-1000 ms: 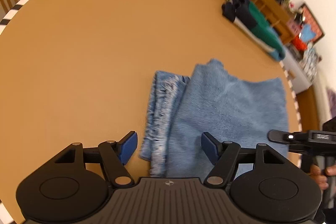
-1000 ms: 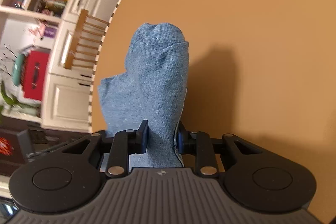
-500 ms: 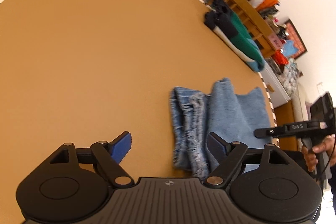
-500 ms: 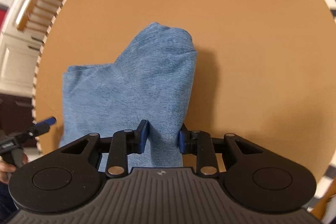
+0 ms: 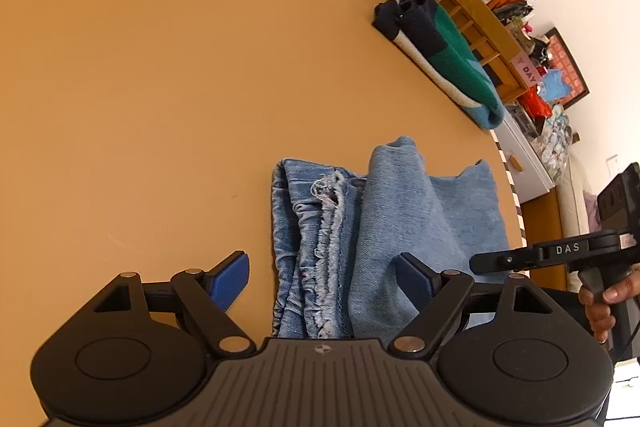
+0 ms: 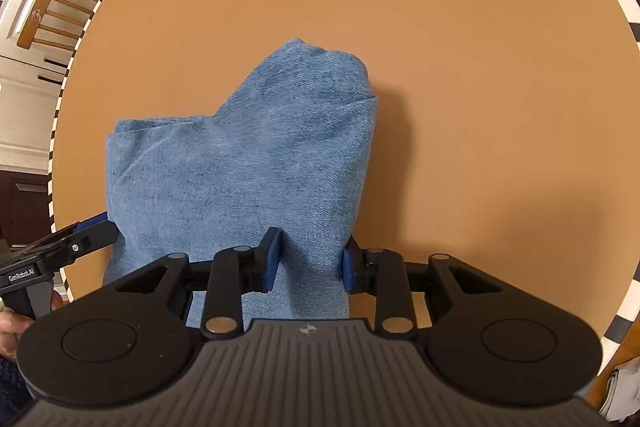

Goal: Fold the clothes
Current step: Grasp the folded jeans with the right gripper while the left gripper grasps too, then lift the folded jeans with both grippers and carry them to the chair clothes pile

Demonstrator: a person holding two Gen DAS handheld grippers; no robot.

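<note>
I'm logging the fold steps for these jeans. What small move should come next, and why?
Probably close the left gripper on the frayed edge of the jeans: it is open over that edge, while the right gripper already pinches a raised fold.

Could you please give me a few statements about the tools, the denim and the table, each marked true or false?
1. The right tool is shut on the blue denim garment. True.
2. The left tool also grips the denim. False: it is open, its fingers either side of the frayed edge.
3. A folded green and navy garment lies at the far edge of the round table. True.
4. The denim hangs off the table. False: it rests on the tabletop.
</note>
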